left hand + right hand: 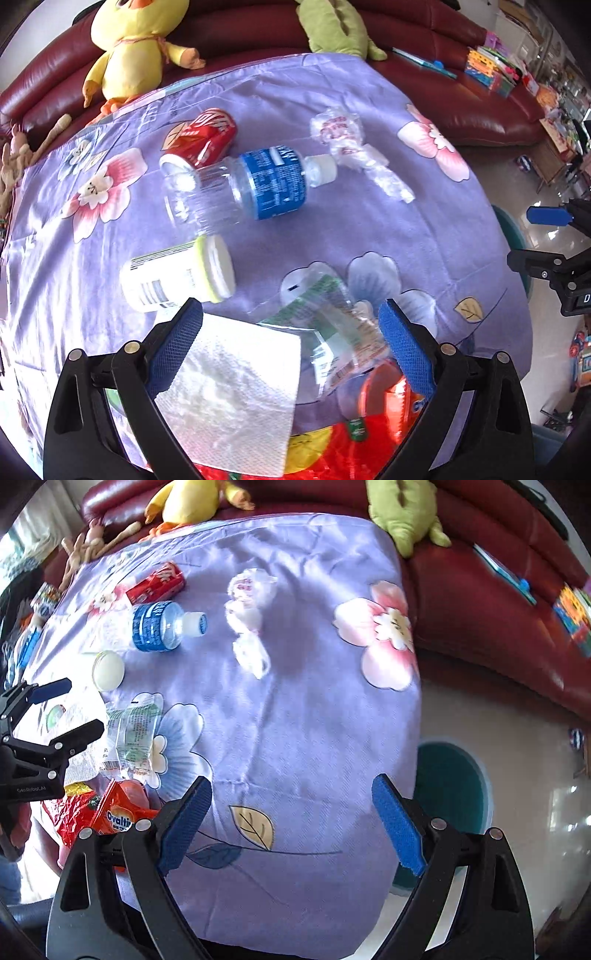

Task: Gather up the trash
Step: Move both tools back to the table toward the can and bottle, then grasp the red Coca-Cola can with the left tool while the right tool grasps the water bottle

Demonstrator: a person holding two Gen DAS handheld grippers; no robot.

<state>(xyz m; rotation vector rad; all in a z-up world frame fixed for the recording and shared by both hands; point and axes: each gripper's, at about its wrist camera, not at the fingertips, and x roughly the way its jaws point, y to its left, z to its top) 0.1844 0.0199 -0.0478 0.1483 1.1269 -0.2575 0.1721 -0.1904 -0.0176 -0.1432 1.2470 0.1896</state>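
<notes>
**Both grippers free above the littered table**

I see my left gripper (291, 343) hanging over the near part of the purple cloth (369, 221) with its jaws spread wide and nothing clamped. Under it lie a white tissue (236, 387) and a clear wrapper (332, 332), with a red packet (369, 435) at the near edge. Just beyond sits a white jar (177, 277) on its side, then a bottle (240, 188) with a blue label, touching a red can (201, 138) behind it. A crumpled clear bag (351, 147) lies to the right of the bottle's cap.

My right gripper (291, 819) is also spread, empty, over bare cloth near a leaf print. A teal bin (454, 786) stands on the floor just right of the table. Plush toys (133, 51) rest on the red sofa (443, 92) at the far side.
</notes>
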